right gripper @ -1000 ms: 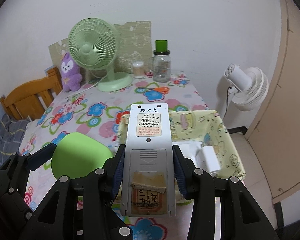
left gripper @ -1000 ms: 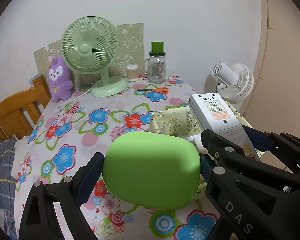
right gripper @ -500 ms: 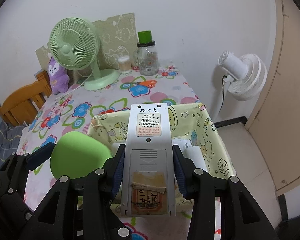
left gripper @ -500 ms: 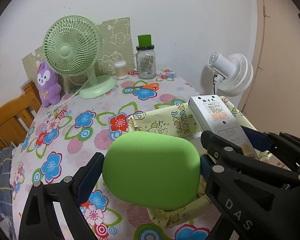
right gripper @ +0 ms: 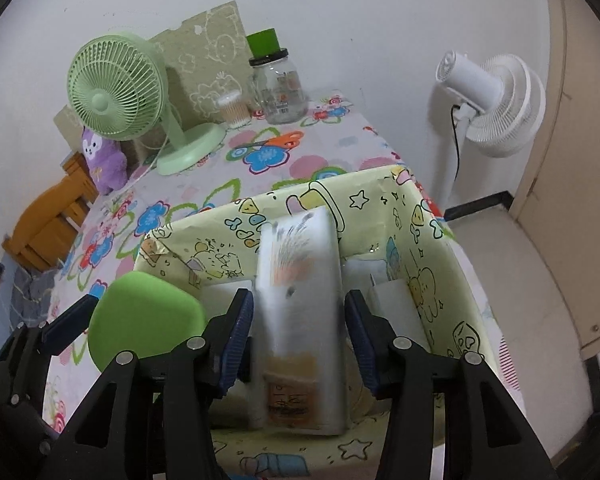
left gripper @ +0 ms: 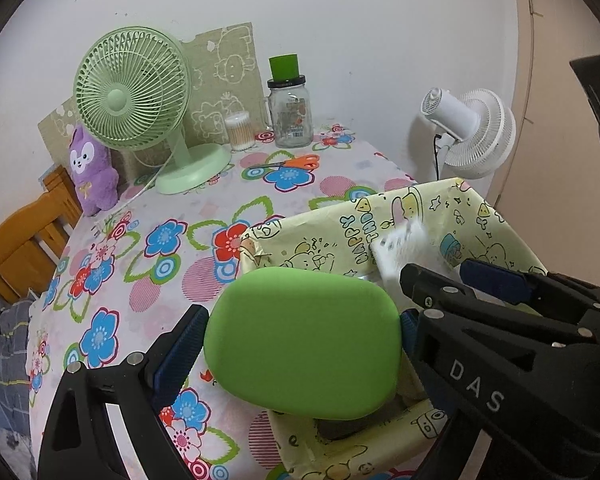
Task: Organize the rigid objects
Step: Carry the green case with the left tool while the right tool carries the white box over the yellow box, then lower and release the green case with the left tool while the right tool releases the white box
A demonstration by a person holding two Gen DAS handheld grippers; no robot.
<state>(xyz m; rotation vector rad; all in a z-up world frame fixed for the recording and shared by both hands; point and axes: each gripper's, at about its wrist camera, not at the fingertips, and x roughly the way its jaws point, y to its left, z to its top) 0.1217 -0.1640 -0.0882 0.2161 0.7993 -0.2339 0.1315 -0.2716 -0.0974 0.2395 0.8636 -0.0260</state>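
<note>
On a flower-print tablecloth [left gripper: 112, 280], the left gripper [left gripper: 300, 332] clamps a rounded green case [left gripper: 302, 340] by its two sides, just above the near-left corner of a yellow cartoon-print box [left gripper: 380, 236]. The case hides much of the box's floor in the left wrist view, and a dark shape below it at 6 o'clock is too shadowed to name.

At 3 o'clock of the case, the right gripper [right gripper: 298, 328] reaches over the box with its jaws opening; a gap shows on both sides between the blue pads [right gripper: 236, 336] and a long white remote control [right gripper: 300, 320]. The remote is smeared by motion blur, so its label cannot be read and whether it touches the box floor cannot be told. White items beside it inside the box are partly covered and unclear.

Farther back stand a purple plush toy [left gripper: 90, 176] at 10 o'clock, a green desk fan [left gripper: 132, 88] at 11 o'clock, a jar with a green cap [left gripper: 288, 108] at 12 o'clock and orange-handled scissors [left gripper: 290, 162]. A white floor fan [left gripper: 472, 132] stands off the table at 2 o'clock; its base is cut off.
</note>
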